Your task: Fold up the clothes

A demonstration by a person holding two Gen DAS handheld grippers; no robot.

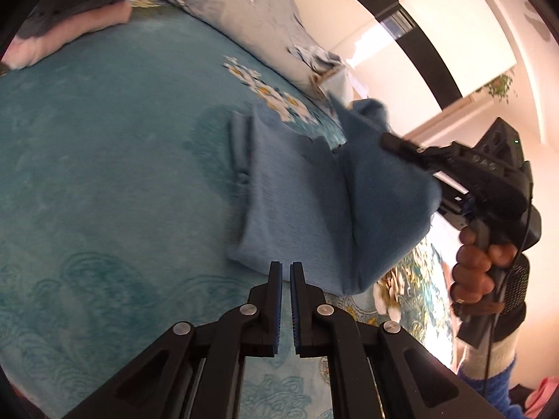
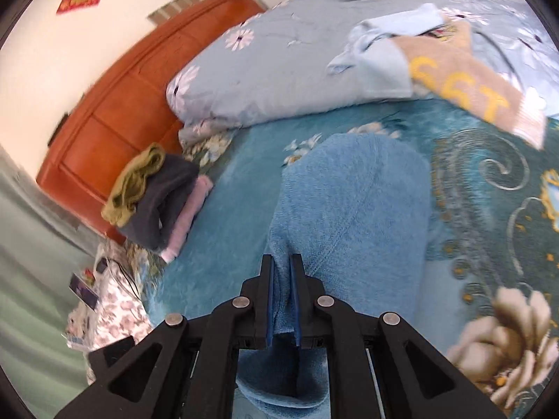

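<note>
my right gripper (image 2: pixel 282 262) pinches the blue garment (image 2: pixel 353 202) off the bed (image 2: pixel 227 216); my left gripper (image 1: pixel 285 268) is nearly closed, holding nothing.

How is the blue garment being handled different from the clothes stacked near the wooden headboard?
The blue garment is partly lifted, pinched in the right gripper; the stack lies untouched on the bedspread. The garment is one piece, mid-fold; the stack is several finished pieces, olive, dark grey and pink. Both sit on the same teal bedspread. The left gripper holds nothing.
</note>
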